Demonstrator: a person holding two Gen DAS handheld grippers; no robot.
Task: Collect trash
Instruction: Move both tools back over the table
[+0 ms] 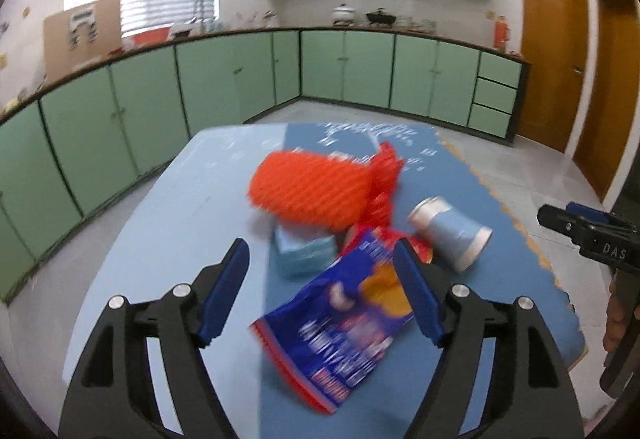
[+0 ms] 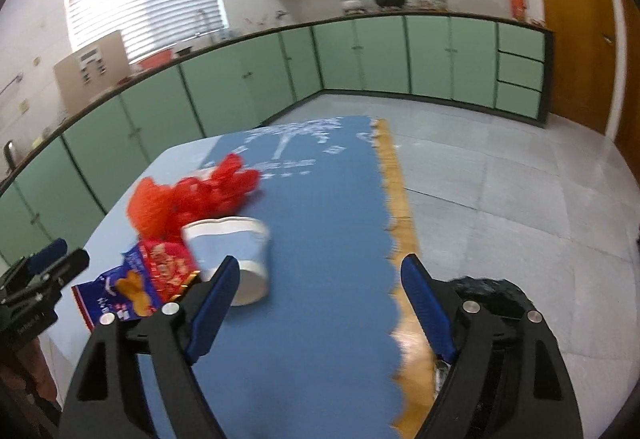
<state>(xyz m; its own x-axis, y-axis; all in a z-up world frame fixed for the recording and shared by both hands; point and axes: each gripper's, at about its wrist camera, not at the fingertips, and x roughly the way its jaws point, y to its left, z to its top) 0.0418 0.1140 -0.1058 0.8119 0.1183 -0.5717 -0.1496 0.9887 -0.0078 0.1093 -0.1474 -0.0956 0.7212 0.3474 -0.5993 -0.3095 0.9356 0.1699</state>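
Observation:
Trash lies on a blue mat (image 1: 224, 195) on a table. An orange foam net (image 1: 316, 191) sits at the middle, on a light blue pack (image 1: 304, 253). A blue snack bag (image 1: 340, 323) lies in front, between the fingers of my open left gripper (image 1: 324, 287), which hovers above it. A blue paper cup (image 1: 452, 231) lies on its side to the right. In the right wrist view my right gripper (image 2: 320, 303) is open and empty over the mat (image 2: 320, 239), with the cup (image 2: 234, 251) by its left finger, the snack bag (image 2: 132, 287) and the net (image 2: 188, 199) further left.
A black-lined bin (image 2: 488, 295) stands below the table's right edge. Green kitchen cabinets (image 1: 240, 79) line the far walls, wooden doors (image 1: 552, 51) at right. The mat's scalloped right edge (image 2: 394, 239) leaves a wooden strip of table. The other gripper shows at each view's side (image 1: 588, 235).

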